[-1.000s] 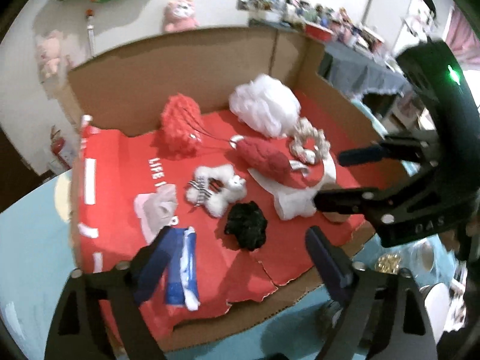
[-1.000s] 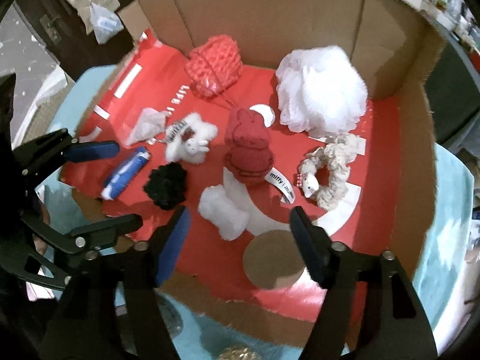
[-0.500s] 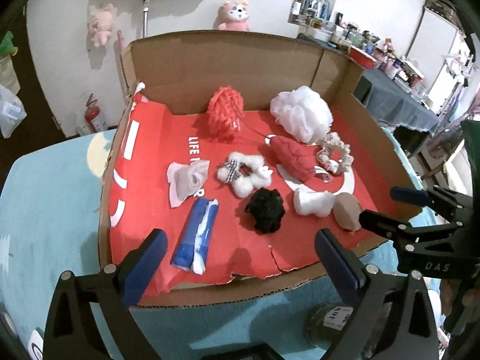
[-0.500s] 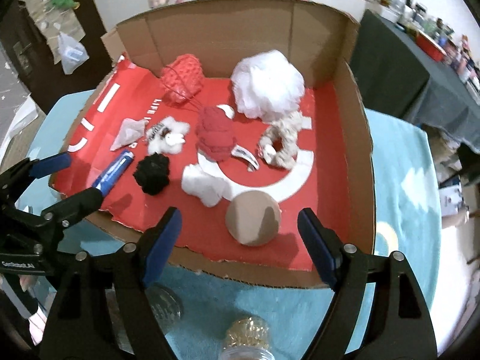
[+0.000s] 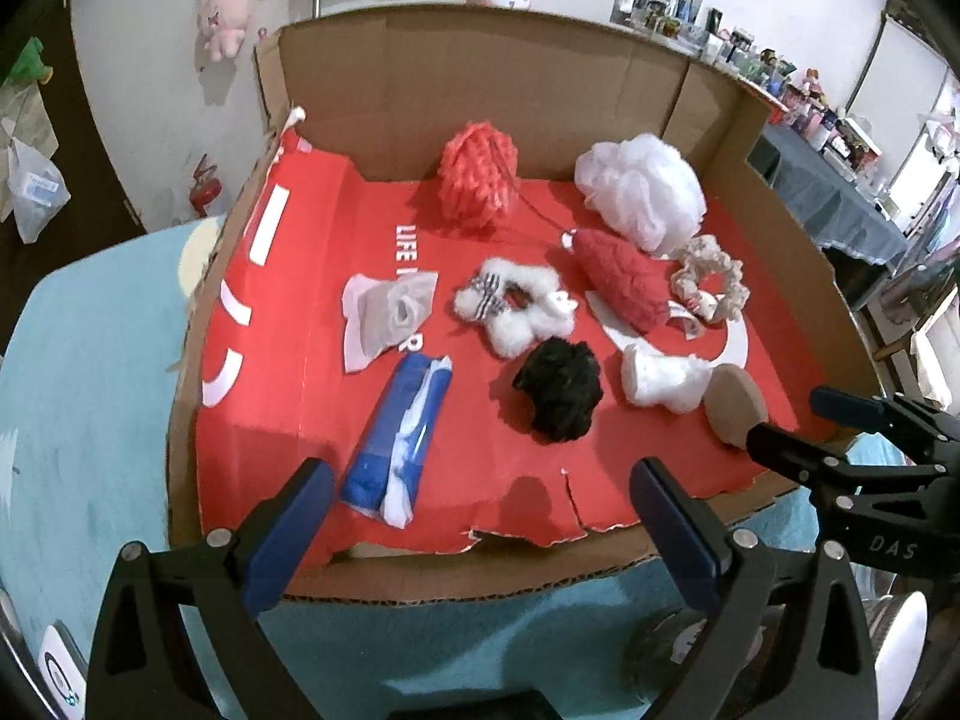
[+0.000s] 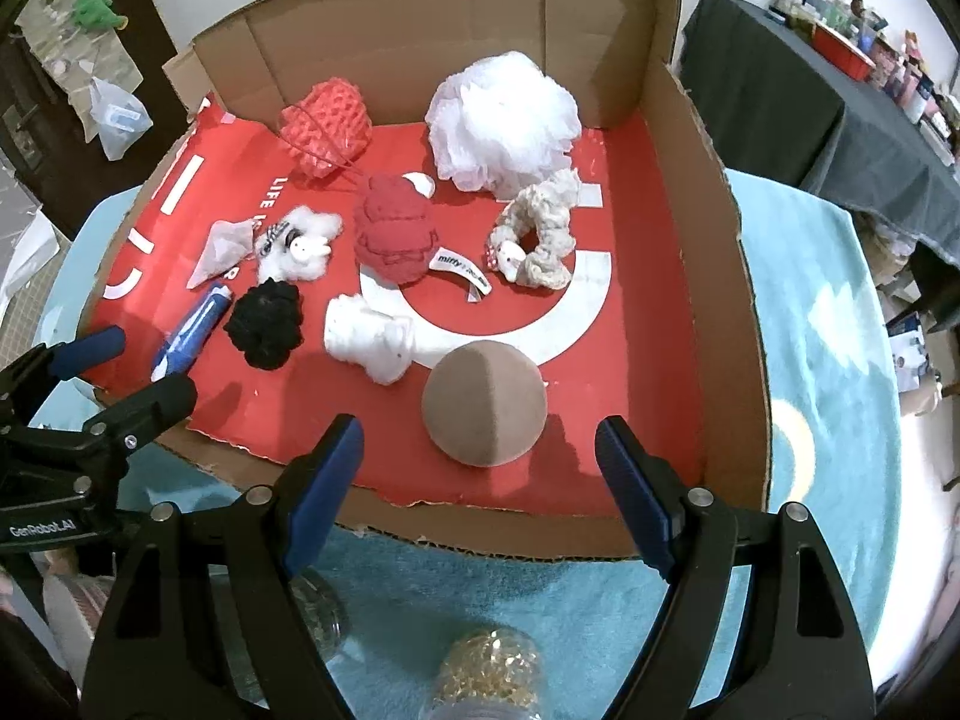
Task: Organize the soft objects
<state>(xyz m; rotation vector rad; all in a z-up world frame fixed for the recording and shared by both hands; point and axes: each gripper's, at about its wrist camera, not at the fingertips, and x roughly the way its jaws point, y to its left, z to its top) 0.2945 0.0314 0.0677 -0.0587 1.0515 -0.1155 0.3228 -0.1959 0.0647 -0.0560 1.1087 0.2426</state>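
Partly hidden behind the right gripper (image 5: 780, 420) finger: brown puff (image 5: 735, 399). Cut off at bottom edge, below the box (image 6: 690, 240): gold-filled jar (image 6: 486, 678). Too small to read: shelf clutter (image 5: 750, 54) beyond the box. Printed lettering (image 5: 408, 252) partly covered by cloth (image 5: 384, 315).

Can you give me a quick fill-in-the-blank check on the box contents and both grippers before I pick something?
1. The brown sponge lies just ahead of the ____ gripper.
2. The blue-and-white packet lies nearest the ____ gripper.
3. The big white mesh pouf sits against the box's ____ wall.
4. The jaws of both grippers are ____, with nothing between them.

Missing words: right; left; back; open
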